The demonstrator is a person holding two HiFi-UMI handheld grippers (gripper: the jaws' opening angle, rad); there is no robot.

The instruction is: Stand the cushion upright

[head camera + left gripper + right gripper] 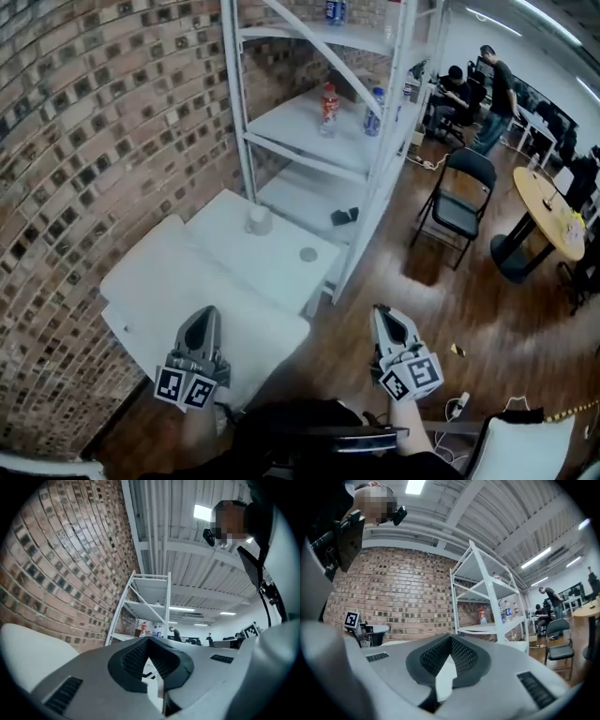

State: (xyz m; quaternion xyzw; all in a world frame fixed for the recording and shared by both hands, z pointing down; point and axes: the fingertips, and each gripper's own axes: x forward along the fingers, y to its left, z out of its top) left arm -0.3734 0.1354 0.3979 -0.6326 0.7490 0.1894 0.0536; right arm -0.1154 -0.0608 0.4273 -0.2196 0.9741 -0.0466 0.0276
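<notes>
Cushion [178, 281] lies flat beside the brick wall [94, 141], untouched. Your left gripper [205, 314] and right gripper [382, 311] are closed and empty. Approach step; next, open the jaws and take its edge.

A brick wall [103, 122] runs along the left, above a dark wooden floor [412, 309]. A white metal shelving unit [300, 127] stands against the wall, with bottles [328, 108] on one shelf. Further right are a black folding chair [461, 202] and a round wooden table [546, 211]. Strip lights [536, 557] line the ribbed white ceiling [501, 513]
</notes>
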